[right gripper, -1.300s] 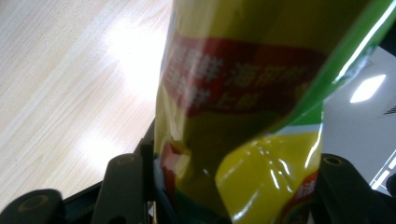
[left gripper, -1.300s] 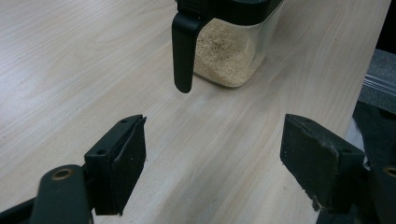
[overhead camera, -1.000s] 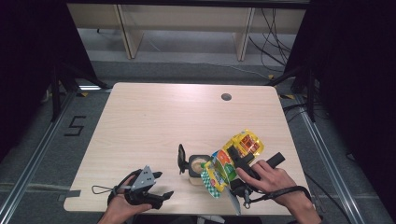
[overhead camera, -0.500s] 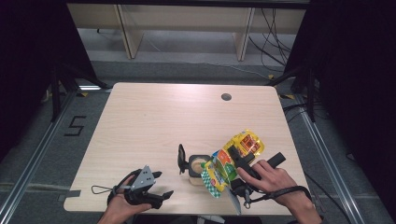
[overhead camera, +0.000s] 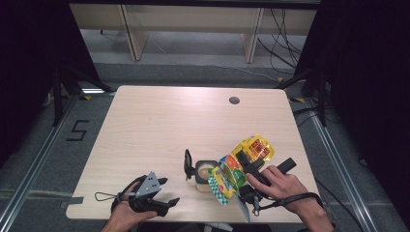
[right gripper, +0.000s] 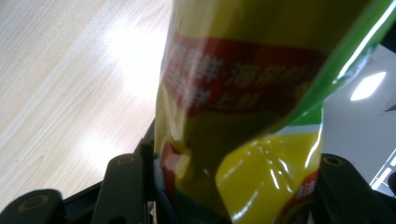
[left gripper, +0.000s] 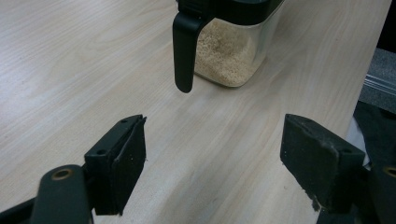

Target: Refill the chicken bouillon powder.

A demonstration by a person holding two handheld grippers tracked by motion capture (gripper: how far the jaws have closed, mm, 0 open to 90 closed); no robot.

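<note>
the yellow and green pouch (overhead camera: 231, 175) i hold sits in my right tongs (overhead camera: 241, 186), near the front right of the worktop (overhead camera: 159, 125), tipped over the clear jar (overhead camera: 205, 170). its long axis runs from the tongs up and away to the far right, the bottom end (overhead camera: 256, 147) raised highest. in the right gripper view the pouch (right gripper: 243, 116) is pinched between both black jaws; a red band carries pale characters, too blurred for me to read. the jar has a black lid and a black handle (overhead camera: 187, 164) facing left. in the left gripper view the jar (left gripper: 231, 51) holds pale fine grains, filling its lower part. my left tongs (overhead camera: 167, 193) rest at the front left edge, spread wide with nothing between them, pointing toward the jar and well short of it.
</note>
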